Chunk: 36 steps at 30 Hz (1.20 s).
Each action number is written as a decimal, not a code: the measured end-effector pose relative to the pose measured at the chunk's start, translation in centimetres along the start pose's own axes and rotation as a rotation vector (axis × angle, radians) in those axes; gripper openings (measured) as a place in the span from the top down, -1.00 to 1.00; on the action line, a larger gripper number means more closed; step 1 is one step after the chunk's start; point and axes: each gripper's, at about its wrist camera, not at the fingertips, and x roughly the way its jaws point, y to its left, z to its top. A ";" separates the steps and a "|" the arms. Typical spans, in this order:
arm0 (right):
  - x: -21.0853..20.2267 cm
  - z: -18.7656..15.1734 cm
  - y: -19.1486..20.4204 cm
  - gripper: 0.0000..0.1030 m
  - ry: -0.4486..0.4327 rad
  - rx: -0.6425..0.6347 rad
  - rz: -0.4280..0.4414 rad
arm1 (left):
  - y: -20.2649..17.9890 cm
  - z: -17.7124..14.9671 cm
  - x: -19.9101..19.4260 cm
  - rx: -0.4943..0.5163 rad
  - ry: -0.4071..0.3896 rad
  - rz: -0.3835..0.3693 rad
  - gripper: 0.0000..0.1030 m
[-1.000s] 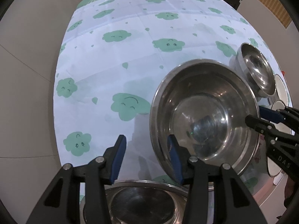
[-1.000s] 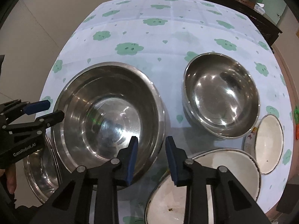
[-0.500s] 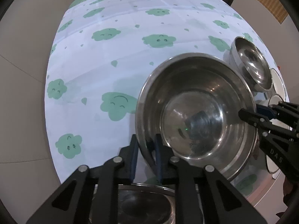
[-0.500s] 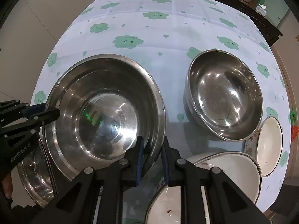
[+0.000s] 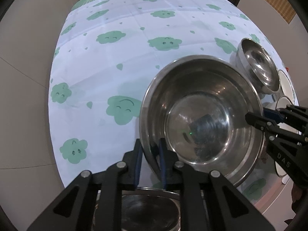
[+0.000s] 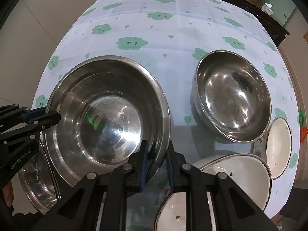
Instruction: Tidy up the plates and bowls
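A large steel bowl (image 5: pixel 202 119) (image 6: pixel 107 115) is held by both grippers at opposite rims. My left gripper (image 5: pixel 149 154) is shut on its near-left rim; it shows at the left in the right wrist view (image 6: pixel 44 115). My right gripper (image 6: pixel 156 156) is shut on the bowl's near-right rim; it shows at the right in the left wrist view (image 5: pixel 256 117). A medium steel bowl (image 6: pixel 233 96) (image 5: pixel 259 65) stands to the right. Another steel bowl (image 5: pixel 148 209) (image 6: pixel 36 181) sits under the left gripper.
A white enamel bowl (image 6: pixel 215 188) lies below my right gripper and a small white dish (image 6: pixel 279 148) at the table's right edge. The tablecloth (image 5: pixel 134 61) is white with green clouds. A dark sideboard (image 6: pixel 240 0) stands behind the table.
Both grippers went from open beside the large bowl to shut on its rims. The bowl now appears slightly raised and shifted.
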 end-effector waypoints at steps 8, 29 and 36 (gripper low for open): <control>-0.3 0.5 0.0 0.63 -0.008 0.004 -0.001 | 0.2 0.3 -0.4 -0.004 -0.017 0.006 0.74; -2.2 2.1 -0.6 0.63 -0.043 -0.001 -0.016 | -0.2 1.5 -2.5 -0.007 -0.056 0.017 0.75; -3.3 2.4 -0.7 0.63 -0.056 -0.010 -0.021 | -0.3 1.8 -3.7 -0.013 -0.073 0.020 0.75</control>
